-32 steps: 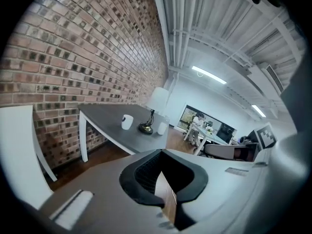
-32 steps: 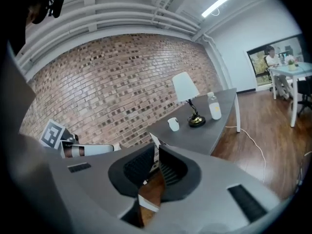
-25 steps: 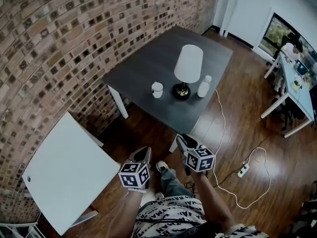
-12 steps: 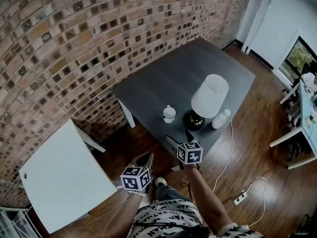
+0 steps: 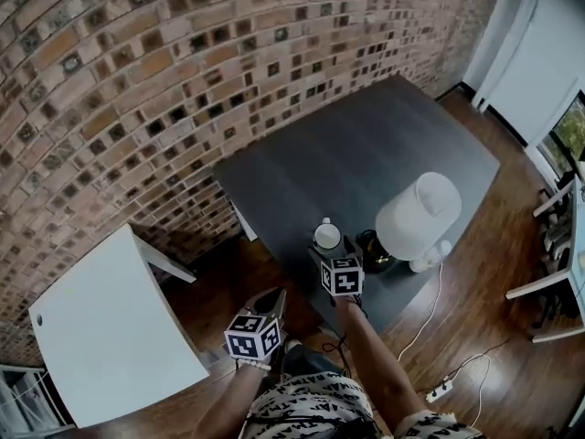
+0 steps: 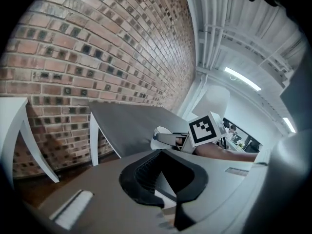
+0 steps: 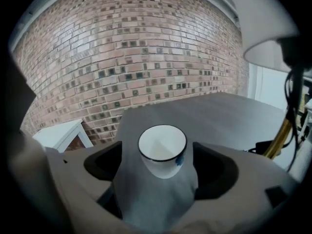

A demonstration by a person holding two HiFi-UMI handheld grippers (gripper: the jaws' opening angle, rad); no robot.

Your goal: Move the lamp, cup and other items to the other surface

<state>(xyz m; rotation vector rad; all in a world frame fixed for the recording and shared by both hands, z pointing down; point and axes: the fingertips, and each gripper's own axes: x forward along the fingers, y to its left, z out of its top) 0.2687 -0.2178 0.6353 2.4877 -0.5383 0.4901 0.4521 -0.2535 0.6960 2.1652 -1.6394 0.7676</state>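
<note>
Right arm (image 5: 370, 350) reaches forward, right gripper (image 5: 327, 248) tilted down; its jaws have just been opening and stand wide, cup (image 7: 162, 150) between them, pads clear of it. Left gripper (image 5: 272, 295) hangs low near the body, jaws together, empty

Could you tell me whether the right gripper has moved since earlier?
Yes. The right gripper went from over the floor to the edge of the dark table, by the cup. Its jaws have just been opening; the cup stands ungripped between them.
</note>
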